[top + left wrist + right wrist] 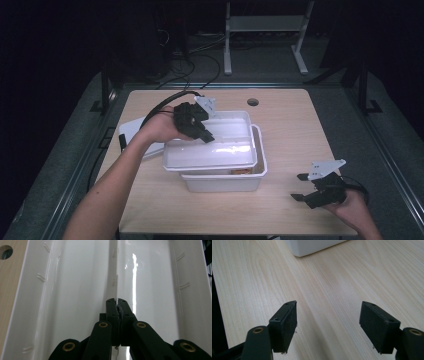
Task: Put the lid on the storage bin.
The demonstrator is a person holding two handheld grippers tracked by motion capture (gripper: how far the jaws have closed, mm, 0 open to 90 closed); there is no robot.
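A white two-compartment tray (215, 152) sits tilted across the top of a white bin (225, 184) at the middle of the table. My left gripper (205, 135) reaches into the tray from the left. In the left gripper view this gripper (117, 301) is shut on the tray's thin centre divider (116, 277). Something small and orange (241, 171) shows inside the bin under the tray. My right gripper (298, 187) stays near the table's front right corner, open, with only bare wood between its pads (284, 325).
A flat white lid (131, 131) lies at the left, behind my left forearm. A round hole (252, 102) is in the tabletop behind the bin. The bin's corner (312, 246) is ahead of the right gripper. The light wooden table (295, 130) drops off into dark floor.
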